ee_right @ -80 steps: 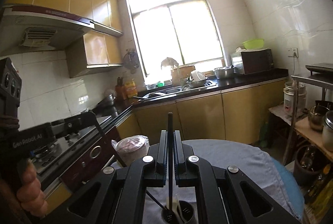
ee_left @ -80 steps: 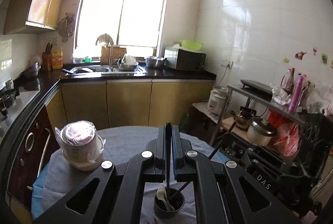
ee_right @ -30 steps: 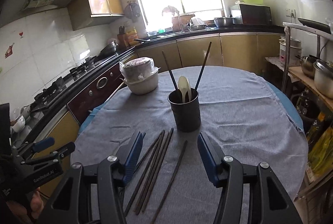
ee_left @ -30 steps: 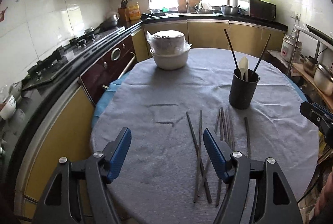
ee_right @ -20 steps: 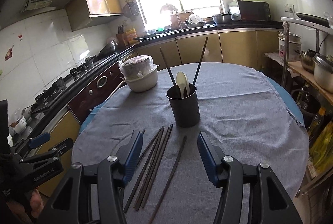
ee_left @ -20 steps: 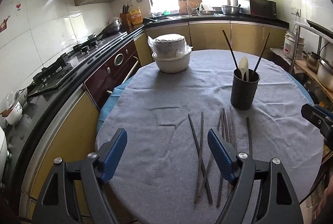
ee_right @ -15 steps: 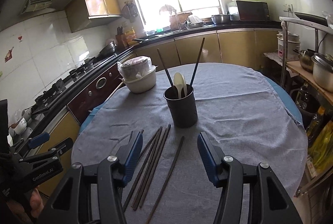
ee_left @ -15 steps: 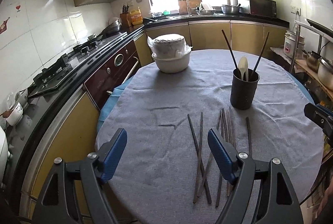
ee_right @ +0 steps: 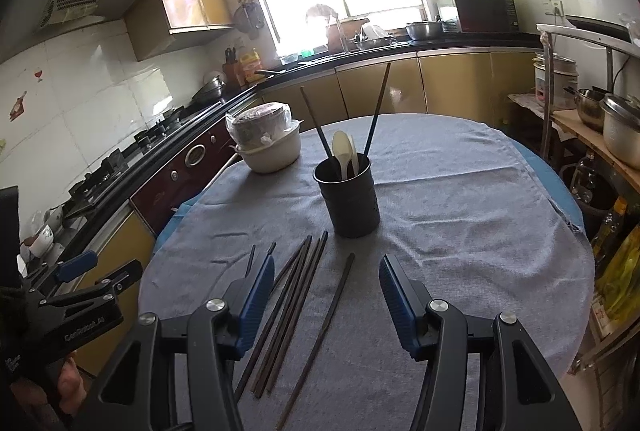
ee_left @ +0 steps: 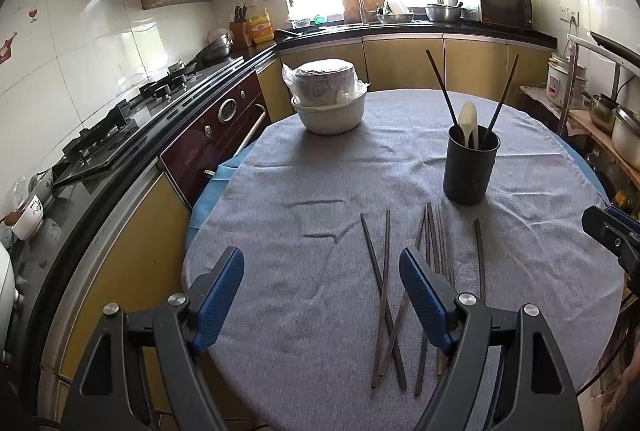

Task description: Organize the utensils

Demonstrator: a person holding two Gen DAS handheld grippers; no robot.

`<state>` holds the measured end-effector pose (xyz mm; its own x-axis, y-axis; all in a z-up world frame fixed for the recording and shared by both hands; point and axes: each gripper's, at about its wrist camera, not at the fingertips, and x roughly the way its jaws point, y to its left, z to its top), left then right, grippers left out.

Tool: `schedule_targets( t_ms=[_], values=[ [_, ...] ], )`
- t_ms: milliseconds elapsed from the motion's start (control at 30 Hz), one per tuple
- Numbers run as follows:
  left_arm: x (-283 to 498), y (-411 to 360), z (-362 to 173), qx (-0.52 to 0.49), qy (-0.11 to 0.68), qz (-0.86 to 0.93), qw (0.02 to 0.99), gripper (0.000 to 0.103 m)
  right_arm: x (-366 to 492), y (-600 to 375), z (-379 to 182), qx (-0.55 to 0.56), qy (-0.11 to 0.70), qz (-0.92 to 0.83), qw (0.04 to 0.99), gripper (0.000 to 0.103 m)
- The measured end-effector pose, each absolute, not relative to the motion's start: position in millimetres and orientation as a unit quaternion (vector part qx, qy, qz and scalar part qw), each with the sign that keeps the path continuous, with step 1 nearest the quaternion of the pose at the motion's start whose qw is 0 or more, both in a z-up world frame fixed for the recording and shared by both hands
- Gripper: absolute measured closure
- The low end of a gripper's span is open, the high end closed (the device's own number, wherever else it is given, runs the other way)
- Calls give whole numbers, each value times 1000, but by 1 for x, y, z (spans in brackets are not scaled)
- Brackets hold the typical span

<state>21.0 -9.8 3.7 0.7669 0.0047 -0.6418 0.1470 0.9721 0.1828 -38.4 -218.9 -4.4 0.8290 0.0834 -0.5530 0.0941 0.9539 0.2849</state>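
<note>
I judge the job barely begun: two chopsticks and a spoon stand in the black holder (ee_right: 347,193) at frame centre; the loose chopsticks (ee_right: 296,295) lie on the table (ee_right: 460,215) below. Left gripper (ee_left: 322,295) and right gripper (ee_right: 326,295) fingers gape, empty.

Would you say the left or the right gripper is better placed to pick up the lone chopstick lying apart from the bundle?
Probably the right gripper: the lone chopstick lies between its open fingers, while the left gripper frames other sticks.

Two chopsticks (ee_right: 376,115) in holder (ee_right: 352,199), one spoon (ee_right: 342,151)
</note>
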Motion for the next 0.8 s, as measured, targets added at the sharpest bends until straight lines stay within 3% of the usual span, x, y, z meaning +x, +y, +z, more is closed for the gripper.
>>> schedule_targets(
  t_ms=[800],
  values=[
    [36, 8, -21, 100, 371, -31, 923, 22, -21, -193, -22, 142, 330, 12, 933, 45]
  ],
)
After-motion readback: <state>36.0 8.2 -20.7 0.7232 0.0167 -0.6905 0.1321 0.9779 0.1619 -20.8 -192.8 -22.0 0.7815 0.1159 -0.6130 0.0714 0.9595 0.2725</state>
